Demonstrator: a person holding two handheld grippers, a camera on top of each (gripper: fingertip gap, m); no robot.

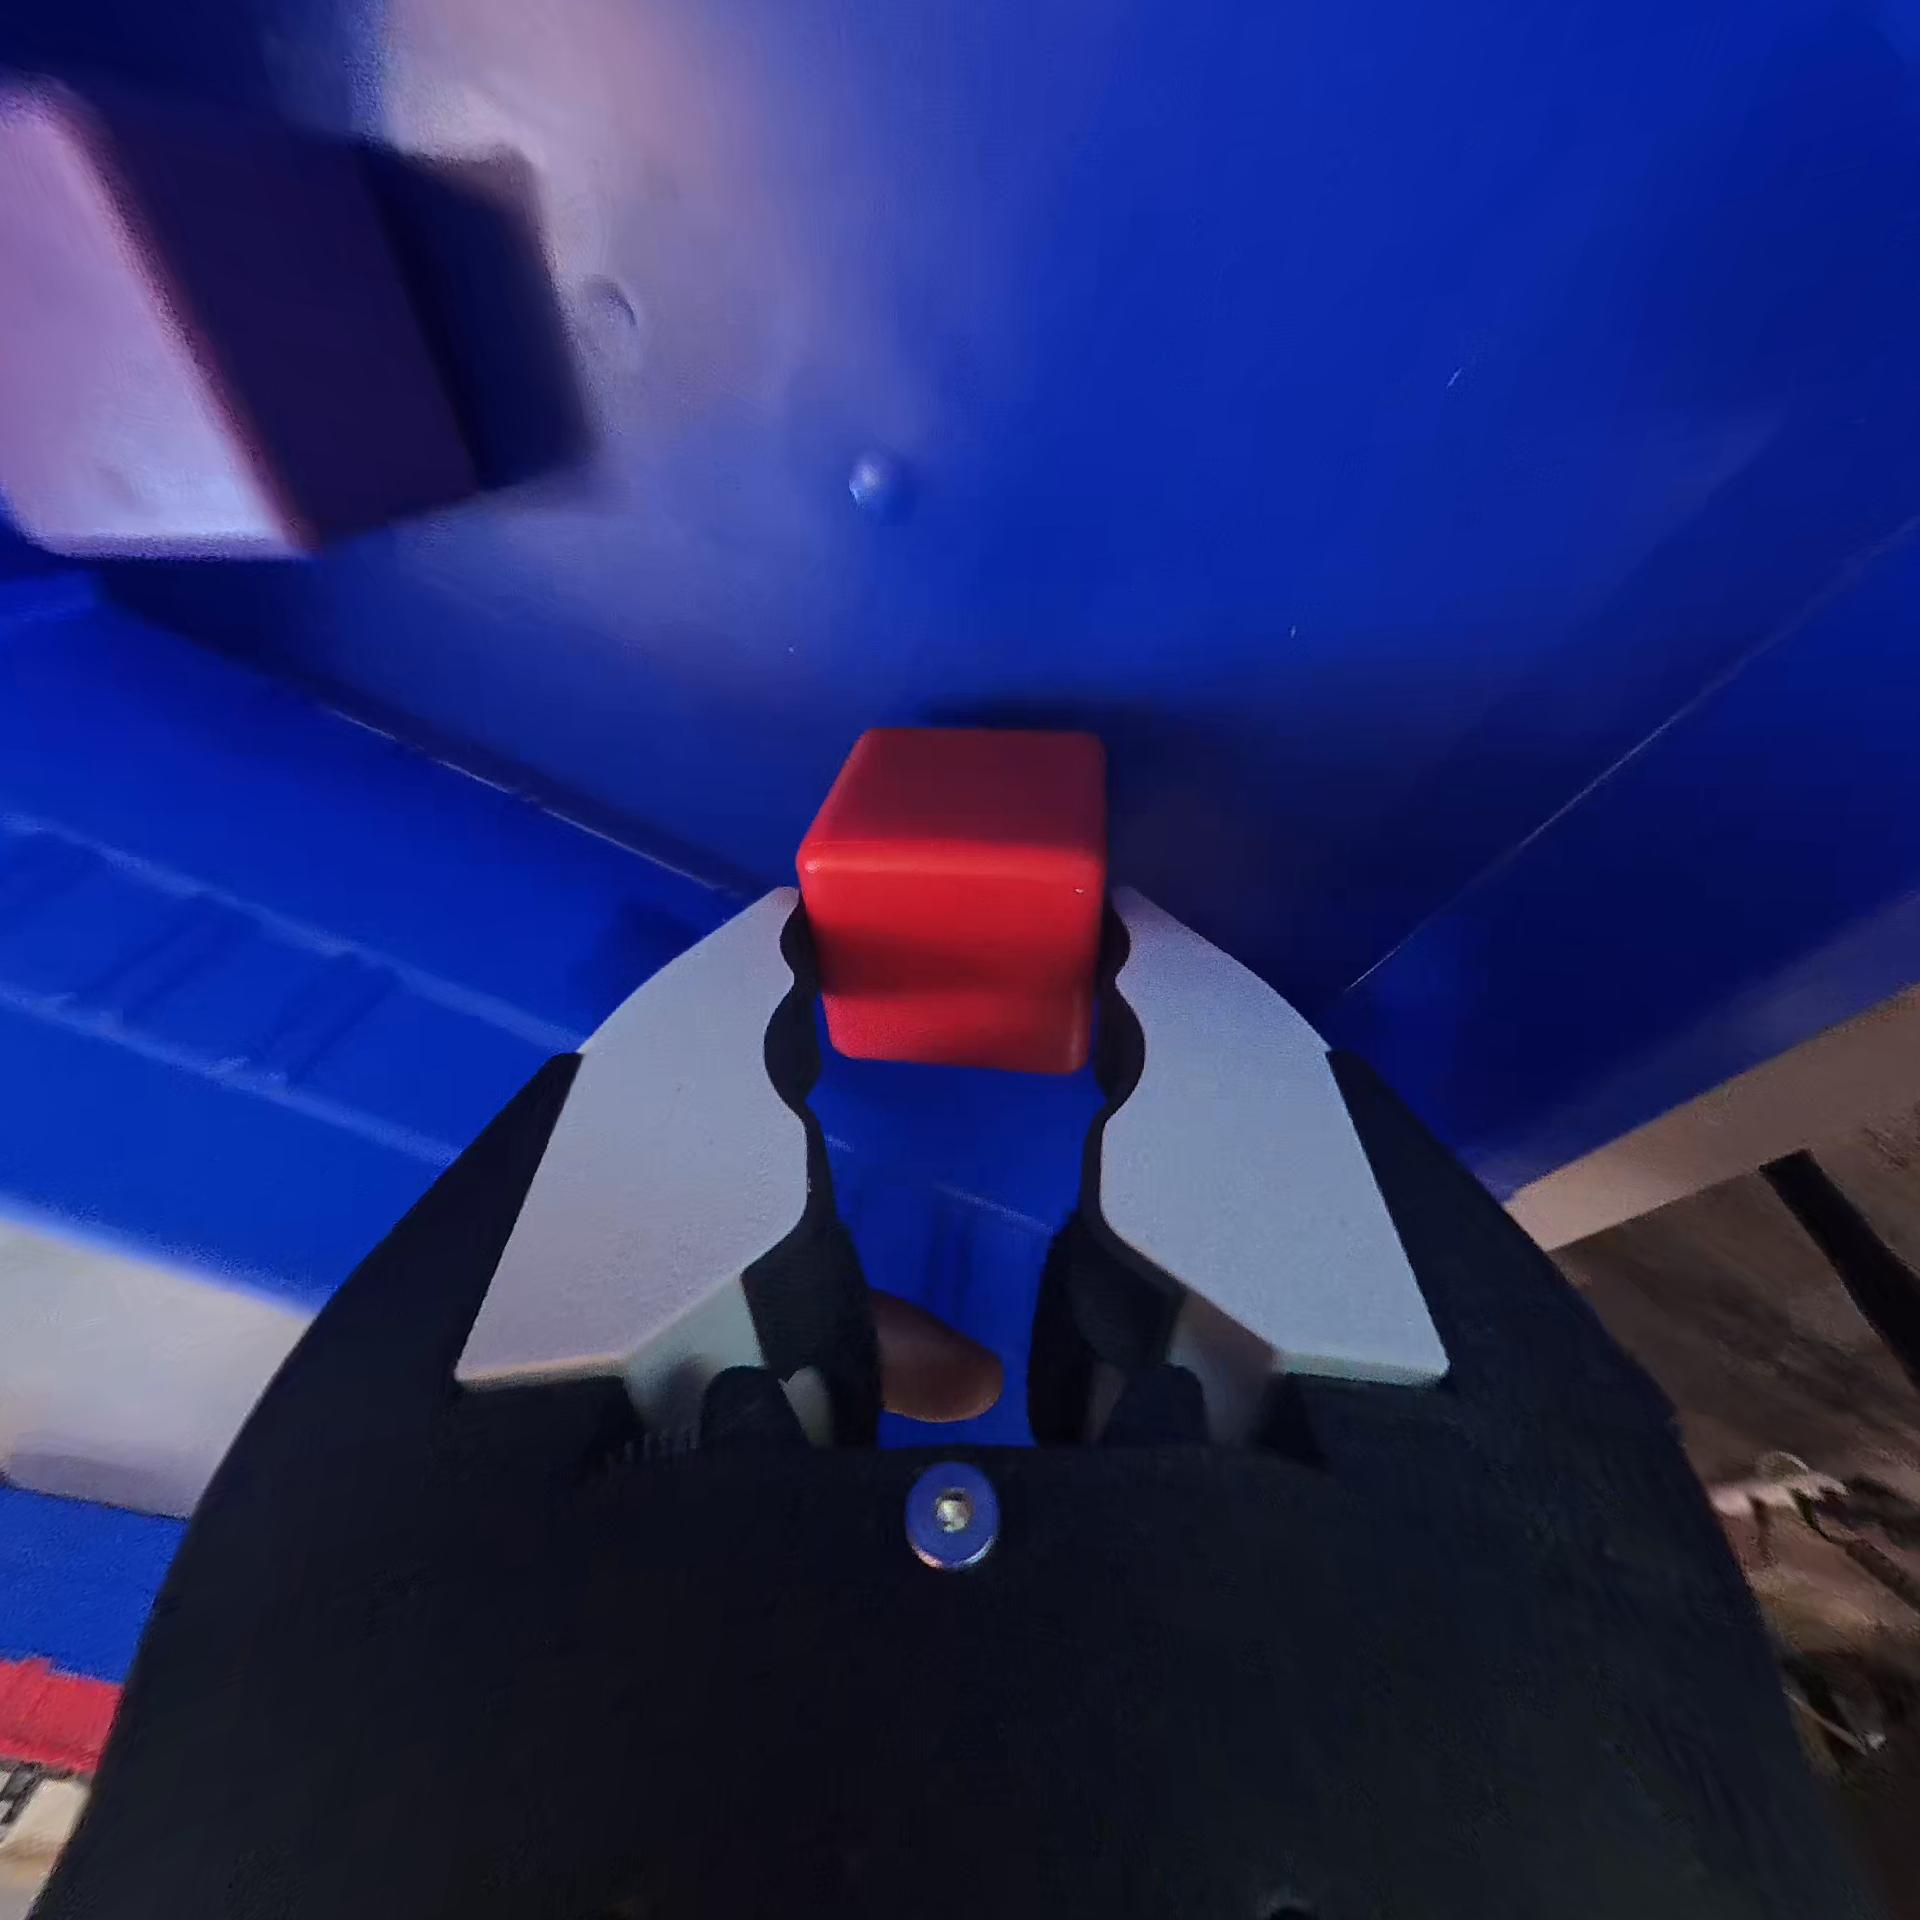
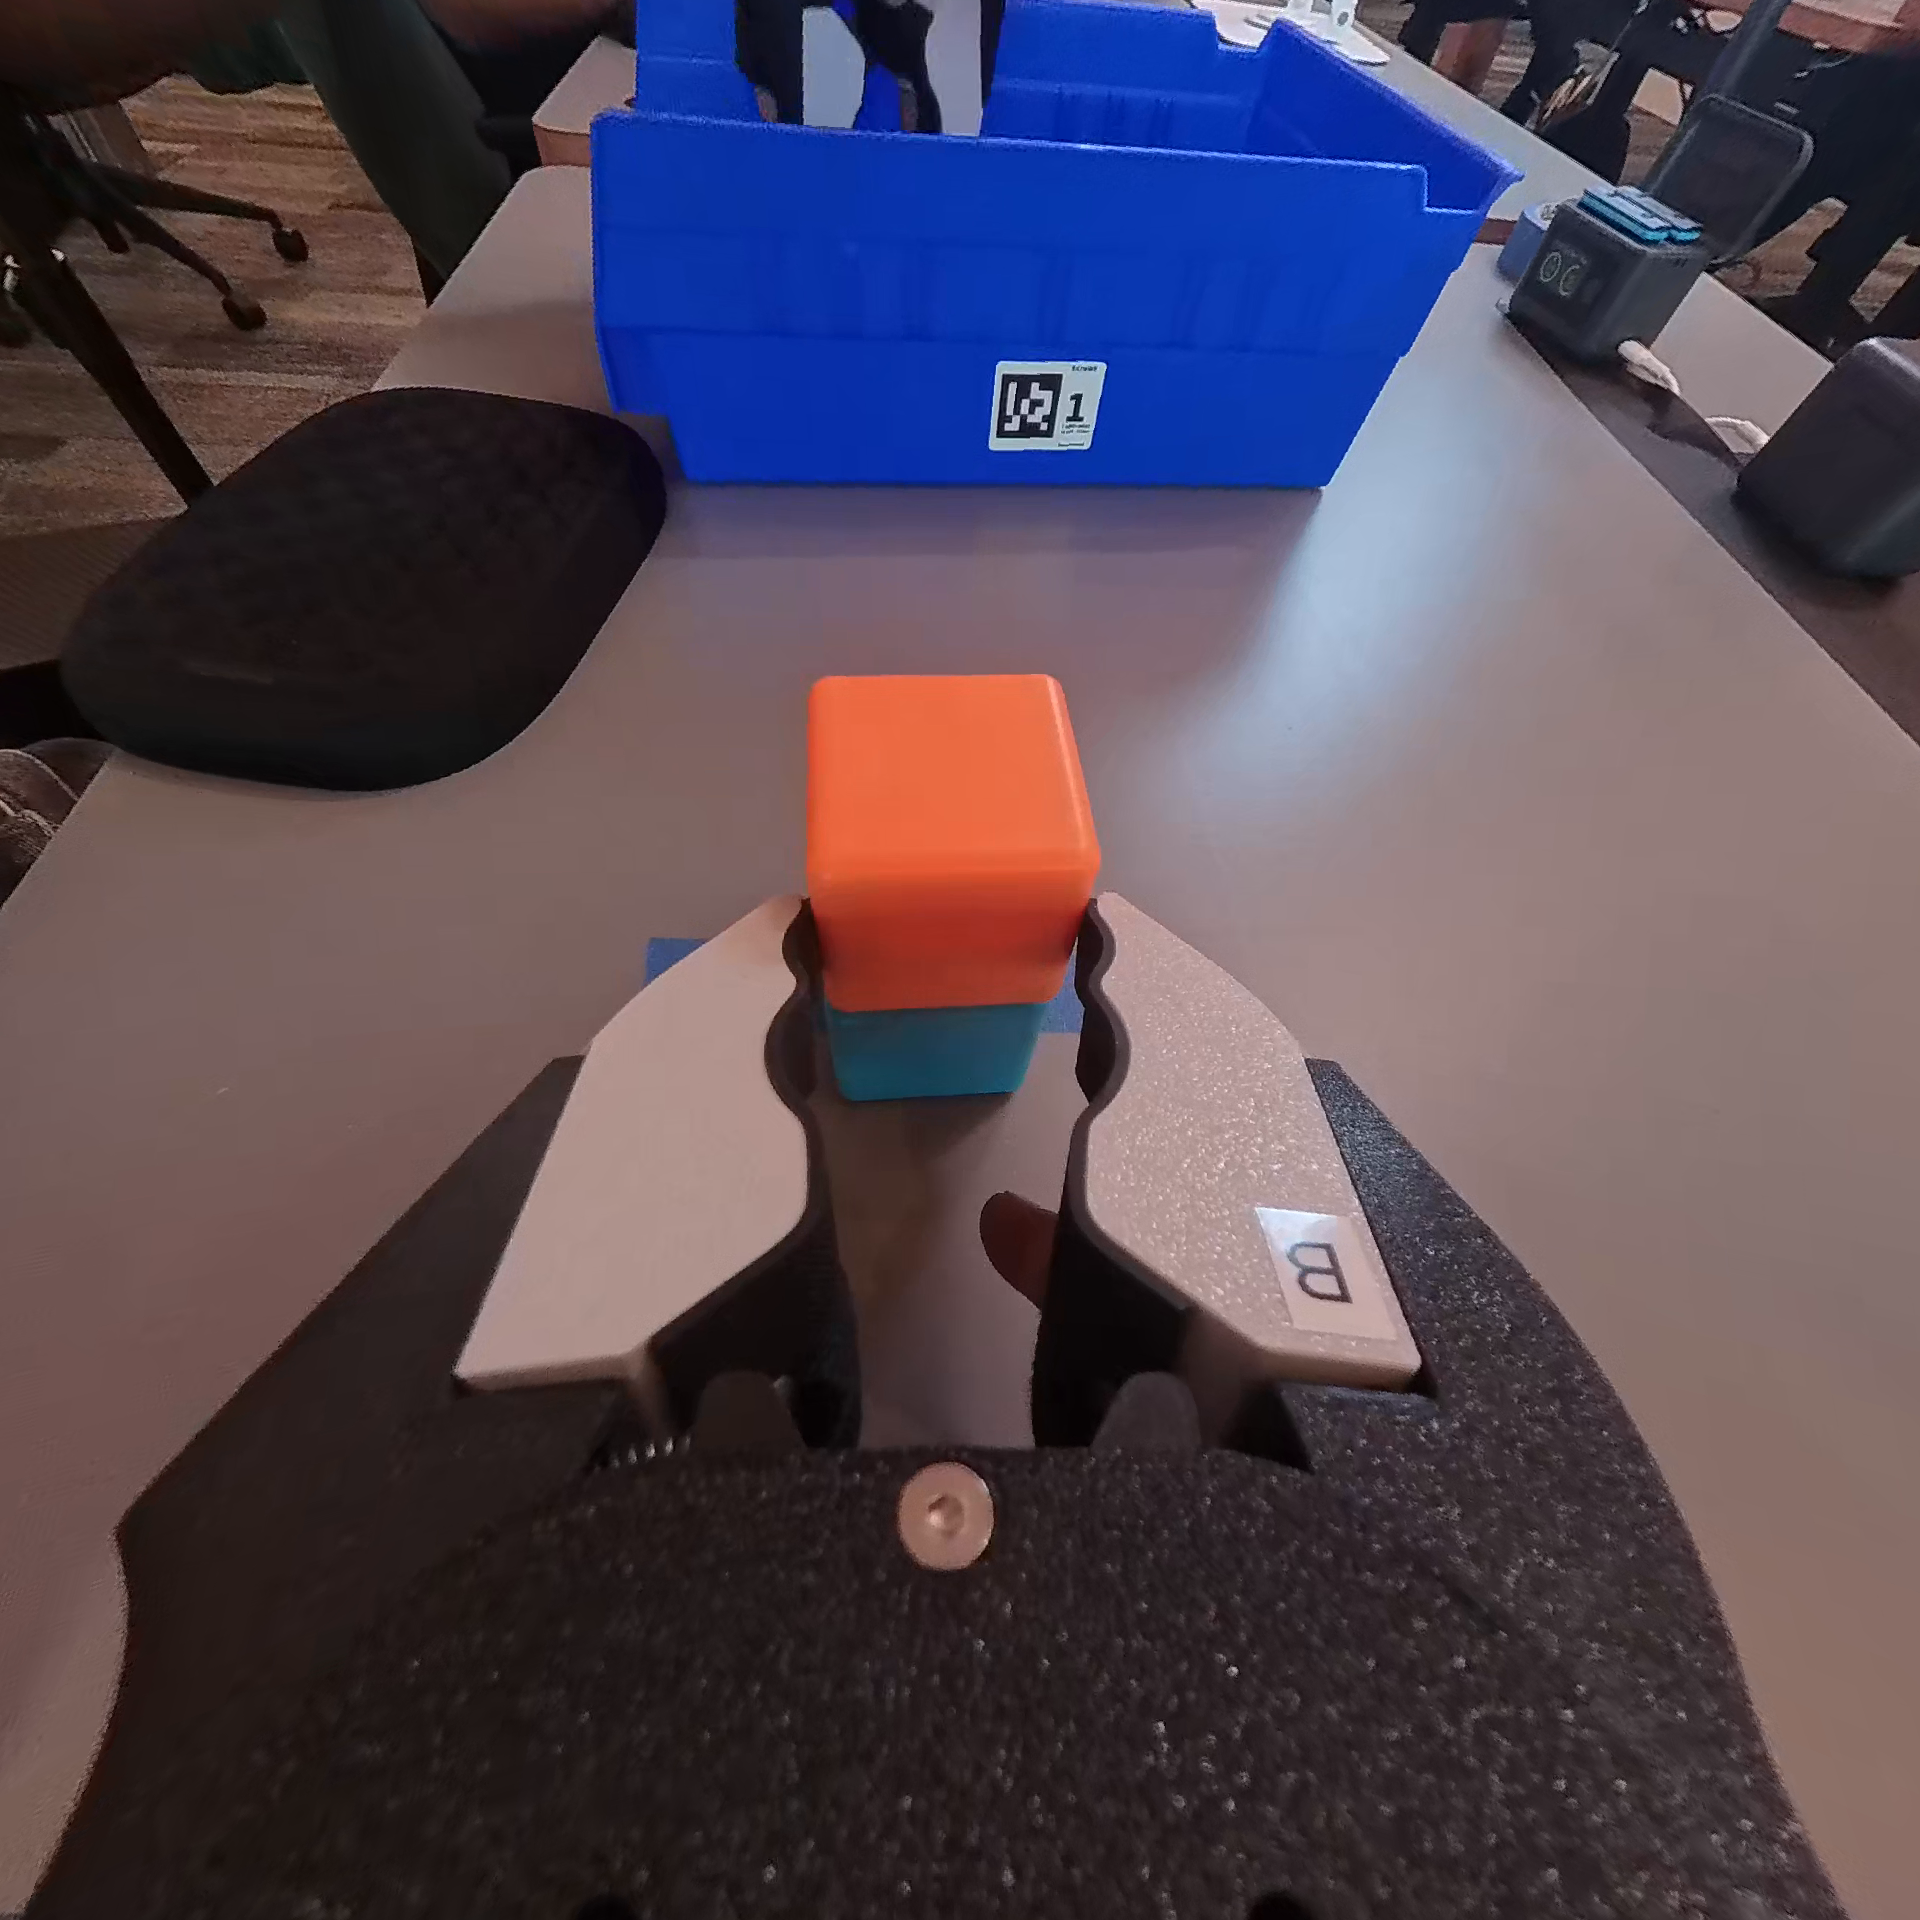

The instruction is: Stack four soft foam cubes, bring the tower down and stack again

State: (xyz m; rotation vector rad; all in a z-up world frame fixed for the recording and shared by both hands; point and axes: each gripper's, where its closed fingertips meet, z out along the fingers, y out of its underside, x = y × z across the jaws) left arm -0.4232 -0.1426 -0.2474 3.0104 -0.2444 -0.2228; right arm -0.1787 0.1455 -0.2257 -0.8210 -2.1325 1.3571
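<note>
Over the tabletop [image 2: 1455, 779], your right tongs [image 2: 943, 935] pinch the orange cube [image 2: 945, 821] onto teal [image 2: 930, 1055]; left tongs [image 1: 951, 935] clamp red [image 1: 951, 894] inside the bin [image 1: 1247, 416]. Release orange squarely, then bring red over.

An orange cube [image 2: 948, 821] sits squarely atop a teal cube [image 2: 928, 1049]; a red cube [image 1: 951, 899] is inside the blue bin.
</note>
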